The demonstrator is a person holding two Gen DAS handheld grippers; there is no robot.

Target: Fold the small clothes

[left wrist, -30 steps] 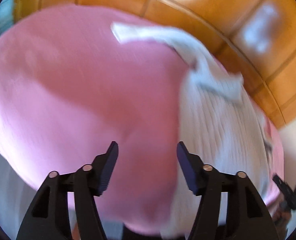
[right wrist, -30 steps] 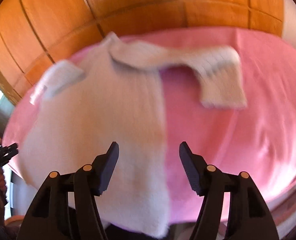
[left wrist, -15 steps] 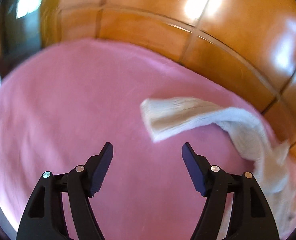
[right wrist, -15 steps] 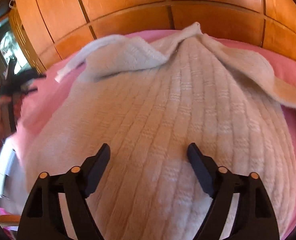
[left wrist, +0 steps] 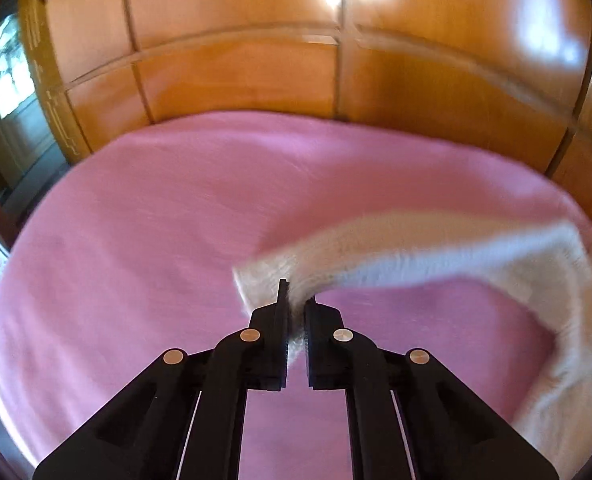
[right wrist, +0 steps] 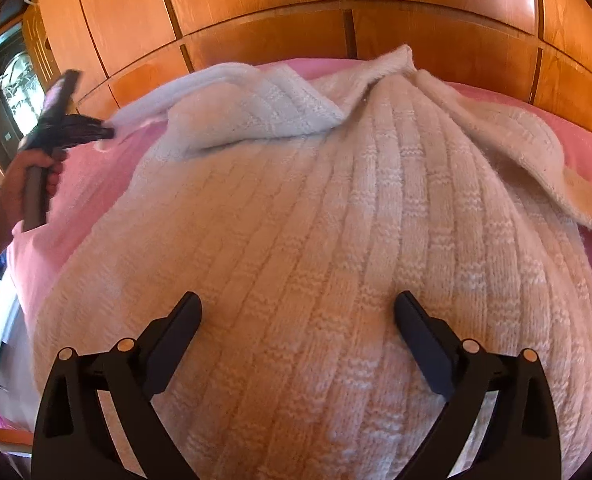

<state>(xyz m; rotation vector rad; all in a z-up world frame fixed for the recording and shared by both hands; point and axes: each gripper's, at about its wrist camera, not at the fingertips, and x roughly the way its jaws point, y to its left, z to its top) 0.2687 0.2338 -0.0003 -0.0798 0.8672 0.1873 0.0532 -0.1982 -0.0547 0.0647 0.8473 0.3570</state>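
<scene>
2 black claws show here, and each one is doing a different job. The left claw [left wrist: 296,304] has just snapped closed, and its 2 fingers [left wrist: 274,336] now pinch the end of a fuzzy sleeve [left wrist: 395,256] of the white sweater [right wrist: 327,248]. A bit of white wool pokes out between the tips. The claw tips downward toward the bed, and the sleeve stretches away from it to the right, lifted a little off the pink sheet [left wrist: 168,232] and blurry. From the right wrist view, the same left claw [right wrist: 106,133] sits far off at the left side, near the edge of the bed. A hand [right wrist: 28,184] grips its handle from below, with a brown sleeve behind the wrist, and the claw reaches sideways to the sleeve end.

The right claw [right wrist: 297,312] has just been opening and now stands wide apart. Nothing is caught between its 2 fingers [right wrist: 180,324]. It tilts downward and hangs over the middle of the sweater's body, though I cannot tell if it touches the wool. The sweater lies spread on the pink sheet, with knitted ridges running away from the claw. The other sleeve lies out to the right. Behind the bed stand shiny orange wooden panels [right wrist: 256,4]. A dark window [right wrist: 16,84] shows at the far left.
</scene>
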